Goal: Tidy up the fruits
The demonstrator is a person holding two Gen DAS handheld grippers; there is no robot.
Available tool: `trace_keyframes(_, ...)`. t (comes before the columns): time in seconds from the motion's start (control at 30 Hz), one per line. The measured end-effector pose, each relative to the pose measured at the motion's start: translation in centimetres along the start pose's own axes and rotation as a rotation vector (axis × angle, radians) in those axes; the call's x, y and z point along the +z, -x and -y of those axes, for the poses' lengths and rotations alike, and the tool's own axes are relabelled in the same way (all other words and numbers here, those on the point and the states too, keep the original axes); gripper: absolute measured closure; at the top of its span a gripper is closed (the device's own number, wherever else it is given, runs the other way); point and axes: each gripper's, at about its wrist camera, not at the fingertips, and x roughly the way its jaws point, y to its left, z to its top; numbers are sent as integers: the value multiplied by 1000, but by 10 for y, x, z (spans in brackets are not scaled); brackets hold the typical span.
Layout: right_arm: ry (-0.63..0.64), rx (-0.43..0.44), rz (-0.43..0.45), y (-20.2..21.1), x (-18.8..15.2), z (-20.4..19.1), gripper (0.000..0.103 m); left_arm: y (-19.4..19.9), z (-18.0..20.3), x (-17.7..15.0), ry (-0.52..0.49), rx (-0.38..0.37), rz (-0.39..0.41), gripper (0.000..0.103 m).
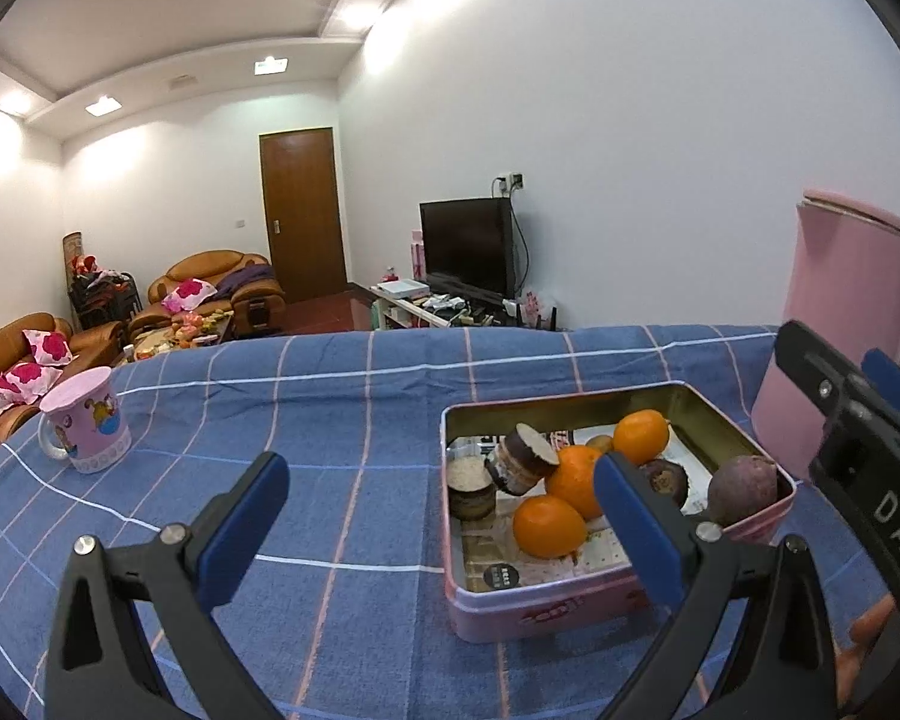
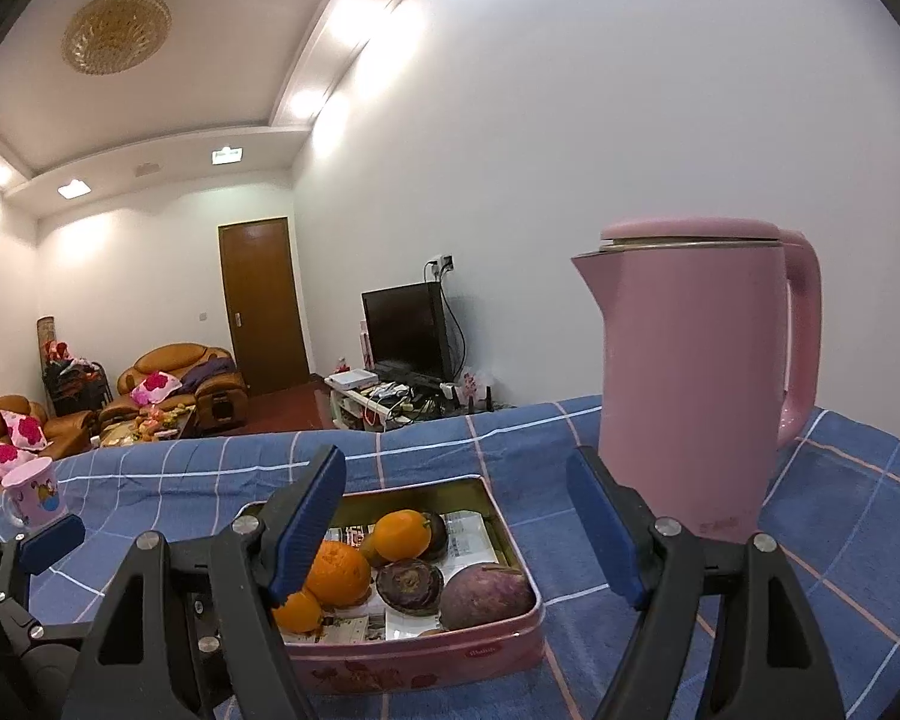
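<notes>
The pink tin (image 1: 570, 606) sits open on the blue checked tablecloth (image 1: 330, 396), and everything else is placed here relative to it.

The left gripper (image 1: 444, 492) hovers just in front of the tin, its blue-padded jaws spread wide with nothing between them. Its right finger (image 1: 636, 528) crosses in front of the tin's near corner in the left wrist view; whether it touches the rim cannot be told. Its left finger hangs over bare cloth to the left of the tin.

The right gripper (image 2: 456, 516) stands at the tin's near right side, its jaws likewise well apart and empty. In its own view the left finger (image 2: 306, 528) overlaps the tin's left part and the right finger lies over cloth to the tin's right.

Inside the tin, on printed paper, lie three oranges (image 1: 549, 525), a purple passion fruit (image 2: 486, 597) at the near right corner, a halved passion fruit (image 2: 409, 585) beside it, and dark cut cylindrical pieces (image 1: 519, 459) with pale faces at the left end.

The pink electric kettle (image 2: 696, 384) stands upright behind and to the right of the tin, apart from it. A pink cartoon mug (image 1: 87, 426) stands well to the left of the tin.
</notes>
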Motion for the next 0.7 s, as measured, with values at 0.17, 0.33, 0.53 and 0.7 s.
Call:
trace_keyframes(0.17,-6,-5,10,4,0,0,26,0,-2,0,-1,1,2,0)
trace_keyframes(0.33,8,-6,15,8,1,-3,26,0,-2,-1,-1,2,2,0)
trace_keyframes(0.53,10,-11,18,8,1,-3,26,0,-2,-1,0,2,2,0)
trace_keyframes(0.7,9,-15,21,10,1,-3,26,1,-2,-1,0,3,2,0)
